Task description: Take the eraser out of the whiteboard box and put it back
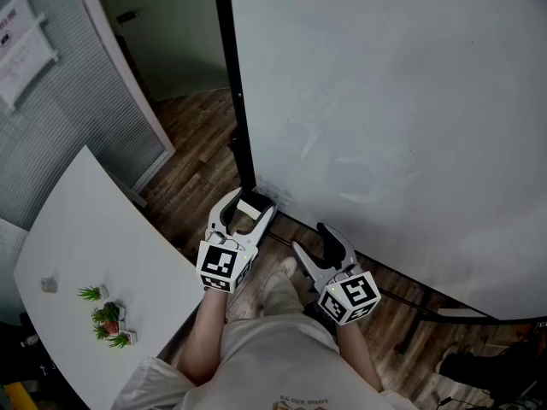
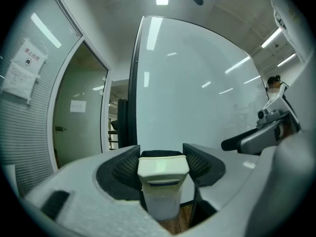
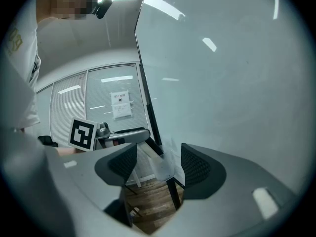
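White eraser (image 2: 163, 174) is clamped in my left tool (image 1: 250, 203); right tool (image 1: 311, 238) has its jaws apart, empty, near the whiteboard (image 1: 393, 101).

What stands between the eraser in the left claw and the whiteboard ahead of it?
Nothing visible does. The left claw holds the eraser close to the lower left corner of the whiteboard, with a clear gap between them. The right claw is open and off to the side. The box I cannot make out.
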Motion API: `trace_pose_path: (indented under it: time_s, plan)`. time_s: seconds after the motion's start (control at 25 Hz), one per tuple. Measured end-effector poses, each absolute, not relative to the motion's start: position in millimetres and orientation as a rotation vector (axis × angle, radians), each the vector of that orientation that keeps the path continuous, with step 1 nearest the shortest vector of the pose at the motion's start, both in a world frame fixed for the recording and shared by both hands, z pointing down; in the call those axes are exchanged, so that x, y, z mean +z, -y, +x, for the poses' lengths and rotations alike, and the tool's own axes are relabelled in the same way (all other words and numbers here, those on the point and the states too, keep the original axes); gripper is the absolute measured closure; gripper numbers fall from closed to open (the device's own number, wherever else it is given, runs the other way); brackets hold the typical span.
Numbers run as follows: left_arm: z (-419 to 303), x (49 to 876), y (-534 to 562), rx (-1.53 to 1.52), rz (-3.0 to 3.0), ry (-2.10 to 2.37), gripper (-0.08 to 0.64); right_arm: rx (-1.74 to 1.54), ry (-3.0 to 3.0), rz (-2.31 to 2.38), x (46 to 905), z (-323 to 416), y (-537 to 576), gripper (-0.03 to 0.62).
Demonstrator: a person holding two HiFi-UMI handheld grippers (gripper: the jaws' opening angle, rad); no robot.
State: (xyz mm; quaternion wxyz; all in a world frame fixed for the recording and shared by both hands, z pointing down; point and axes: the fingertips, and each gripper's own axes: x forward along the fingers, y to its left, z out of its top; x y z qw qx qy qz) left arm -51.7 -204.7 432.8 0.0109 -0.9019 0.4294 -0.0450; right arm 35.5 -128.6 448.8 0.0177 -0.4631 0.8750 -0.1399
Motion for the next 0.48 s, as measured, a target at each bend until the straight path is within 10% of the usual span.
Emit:
trace_pose_path:
  time_s: [0.48]
  plan:
    - [-59, 421, 193, -0.117, -2.798, -1.336, 0.293, -0.420, -2.709, -1.434, 443, 33, 120, 0.319]
